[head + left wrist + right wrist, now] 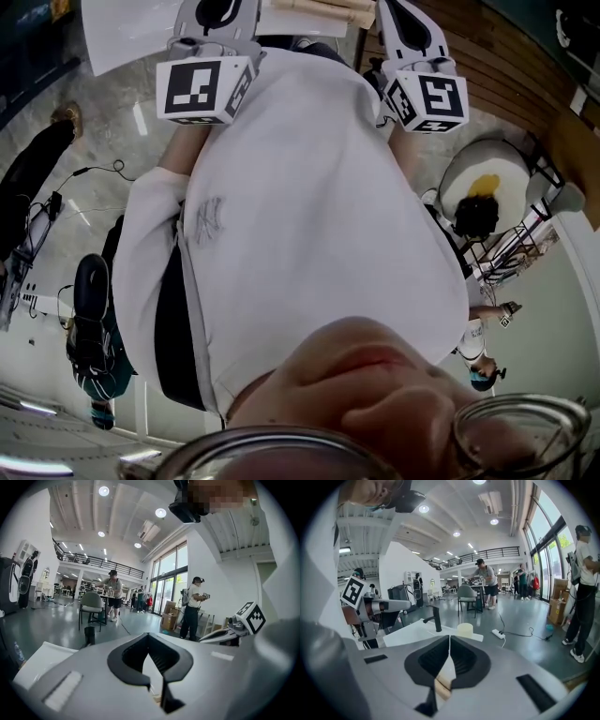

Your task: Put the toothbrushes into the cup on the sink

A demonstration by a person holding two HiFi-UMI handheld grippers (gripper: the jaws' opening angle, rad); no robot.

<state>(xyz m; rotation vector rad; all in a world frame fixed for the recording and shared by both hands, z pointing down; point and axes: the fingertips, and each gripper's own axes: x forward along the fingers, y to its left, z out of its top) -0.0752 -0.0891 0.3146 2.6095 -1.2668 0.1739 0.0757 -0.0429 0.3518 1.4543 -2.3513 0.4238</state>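
This is a big open hall set up as a lab or test floor, not a home. It has a high white ceiling with round lights (103, 490), a railed mezzanine (93, 563) at the far end and tall glass doors (164, 590) on the right. A power strip (498, 633) lies on the polished grey floor (42, 632). Far off are a chair (91, 603) and cardboard boxes (168, 619). A person (192, 606) wears recording gear. The near sink (410, 635), with a tap (436, 617) and a cup (465, 629), stands out in the open hall.

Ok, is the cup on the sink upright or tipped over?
Upright: in the right gripper view the cup stands on its base on the white sink, right of the black faucet.
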